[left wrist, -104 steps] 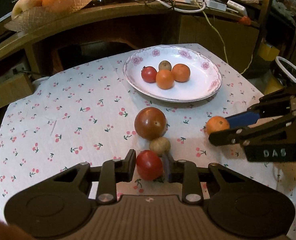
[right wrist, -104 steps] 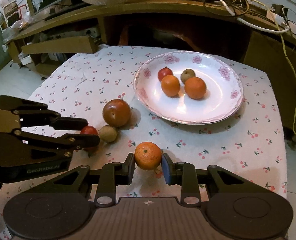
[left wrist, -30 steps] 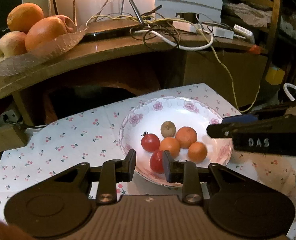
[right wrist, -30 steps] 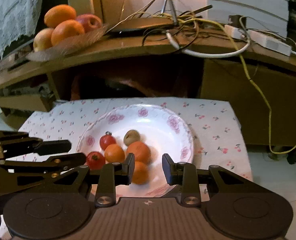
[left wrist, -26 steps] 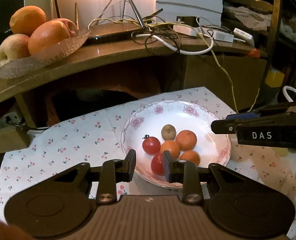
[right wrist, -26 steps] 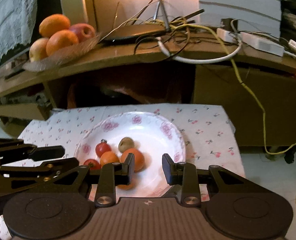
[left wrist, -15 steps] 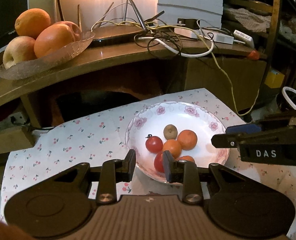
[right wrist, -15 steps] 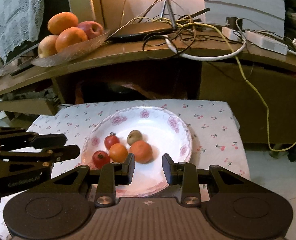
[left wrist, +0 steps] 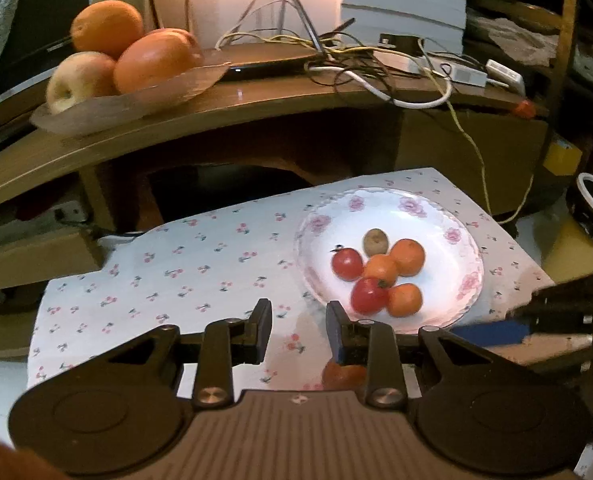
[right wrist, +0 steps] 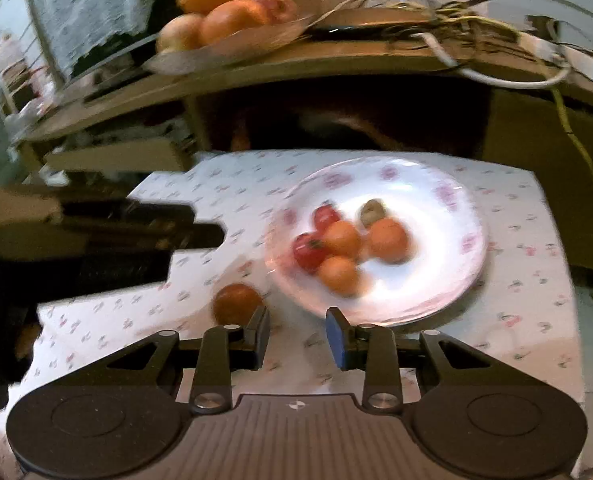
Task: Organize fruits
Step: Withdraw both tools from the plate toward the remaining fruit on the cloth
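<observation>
— Left wrist view: where's the fruit?
— Six fruits (left wrist: 380, 270) on the plate (left wrist: 466, 276), ahead-right of the left gripper's (left wrist: 298, 330) closed-down, empty jaws; a large tomato (left wrist: 342, 374) sits below its right jaw
— Right gripper (right wrist: 296, 336)?
— Narrow gap, nothing in it

Blurred plate (right wrist: 448, 280) holds apparently six small fruits (right wrist: 338, 274).

Glossy china plate (left wrist: 470, 280) on matt printed cloth (left wrist: 200, 264).
</observation>
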